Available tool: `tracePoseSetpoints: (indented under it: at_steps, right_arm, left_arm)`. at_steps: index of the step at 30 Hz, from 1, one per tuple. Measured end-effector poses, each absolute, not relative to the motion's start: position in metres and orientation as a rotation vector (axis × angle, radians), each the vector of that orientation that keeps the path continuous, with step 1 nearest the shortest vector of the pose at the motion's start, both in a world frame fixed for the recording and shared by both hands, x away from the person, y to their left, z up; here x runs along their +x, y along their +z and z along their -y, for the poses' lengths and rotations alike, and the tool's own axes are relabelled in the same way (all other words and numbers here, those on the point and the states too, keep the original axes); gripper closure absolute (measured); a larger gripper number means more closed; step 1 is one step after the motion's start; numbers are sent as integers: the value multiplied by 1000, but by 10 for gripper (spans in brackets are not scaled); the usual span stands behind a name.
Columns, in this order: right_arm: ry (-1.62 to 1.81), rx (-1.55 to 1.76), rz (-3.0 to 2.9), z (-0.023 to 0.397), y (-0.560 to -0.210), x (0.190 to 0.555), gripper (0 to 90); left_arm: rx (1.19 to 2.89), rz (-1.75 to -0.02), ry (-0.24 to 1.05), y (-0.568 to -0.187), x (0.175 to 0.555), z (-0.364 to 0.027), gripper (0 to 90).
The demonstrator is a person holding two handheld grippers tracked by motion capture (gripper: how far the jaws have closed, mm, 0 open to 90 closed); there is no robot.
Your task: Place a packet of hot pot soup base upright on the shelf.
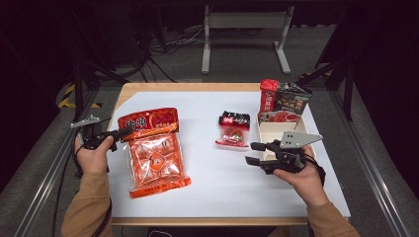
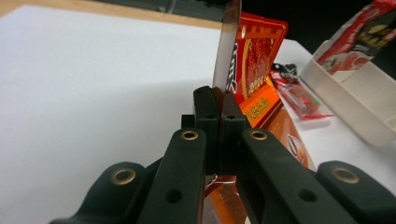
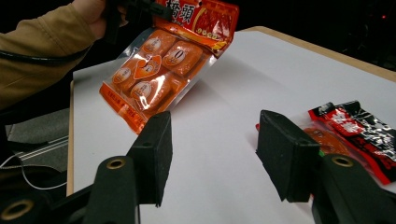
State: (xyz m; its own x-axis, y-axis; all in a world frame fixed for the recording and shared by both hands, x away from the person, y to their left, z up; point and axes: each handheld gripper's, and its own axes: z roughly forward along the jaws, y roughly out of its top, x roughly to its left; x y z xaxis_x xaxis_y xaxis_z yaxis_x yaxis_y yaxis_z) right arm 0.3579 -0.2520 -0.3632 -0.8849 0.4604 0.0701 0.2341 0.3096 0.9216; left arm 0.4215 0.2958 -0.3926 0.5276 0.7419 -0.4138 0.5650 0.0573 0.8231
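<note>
The right gripper point(image 1: 256, 153) sits low over the white counter point(image 1: 212, 182), near the person's side, its jaws spread with nothing between them; in the right gripper view the two black pads point(image 3: 154, 154) stand well apart over bare white surface. Just behind it lies an open cream box point(image 1: 272, 132), and left of that box a small red-and-black snack packet point(image 1: 233, 129) rests flat on the counter.

Across the counter, the left gripper point(image 1: 124, 132) has its jaws pressed together on the upper left edge of a large orange bag of wrapped snack packs point(image 1: 154, 153). In the left gripper view the clear edge of the bag point(image 2: 227, 56) stands up from between the closed jaws. The right gripper view shows the bag point(image 3: 161, 60) hanging tilted, its top raised at the left gripper point(image 3: 135, 9) and its bottom edge at the counter.

Farthest back, a red and dark green snack carton point(image 1: 285, 98) stands upright behind the cream box.
</note>
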Motion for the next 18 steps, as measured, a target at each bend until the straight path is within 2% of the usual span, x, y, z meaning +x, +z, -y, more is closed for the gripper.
tracePoseSetpoints:
  at_steps: [13,18]
  right_arm:
    - [1624,604,-2414,229,-358,362,470]
    - [1590,610,-2439,217,-357,365,414]
  left_arm:
    - [1632,-1001,269,-356,393,-285,900]
    - [1619,-943,266,-349,383,-283,900]
